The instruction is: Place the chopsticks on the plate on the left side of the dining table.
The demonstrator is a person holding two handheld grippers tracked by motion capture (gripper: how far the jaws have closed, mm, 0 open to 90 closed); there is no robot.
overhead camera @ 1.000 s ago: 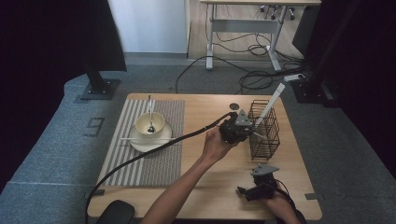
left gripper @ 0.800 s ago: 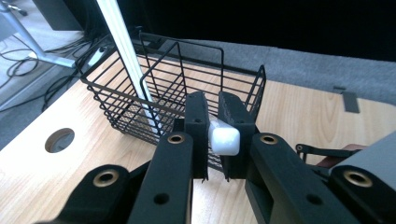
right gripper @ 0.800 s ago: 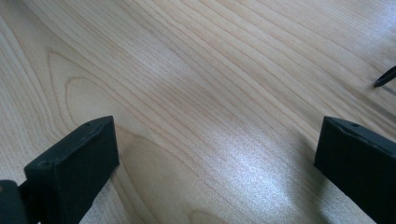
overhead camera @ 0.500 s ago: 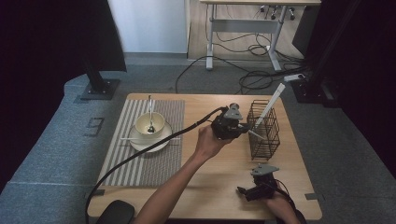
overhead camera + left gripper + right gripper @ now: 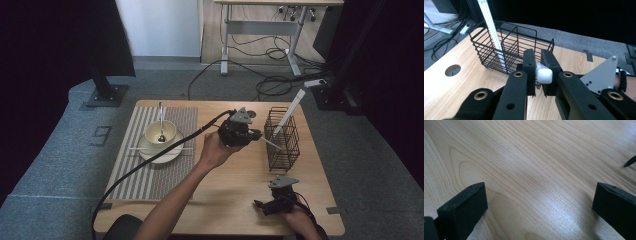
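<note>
The surface (image 5: 529,170) is pale wood with a smooth, faintly glossy grain. The basket (image 5: 499,47) is thin black wire with a slight sheen. The stick (image 5: 544,74) held in the left gripper's (image 5: 538,72) matt black plastic jaws looks like smooth white plastic. The bowl (image 5: 160,131) and saucer (image 5: 150,152) appear glazed cream ceramic, on a ribbed woven placemat (image 5: 145,175).

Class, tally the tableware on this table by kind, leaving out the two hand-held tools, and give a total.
White sticks: 3 (held stick, stick in basket, stick on plate)
Bowl: 1
Plate: 1
Spoon: 1
Wire basket: 1
Striped mat: 1
Total: 8
</note>
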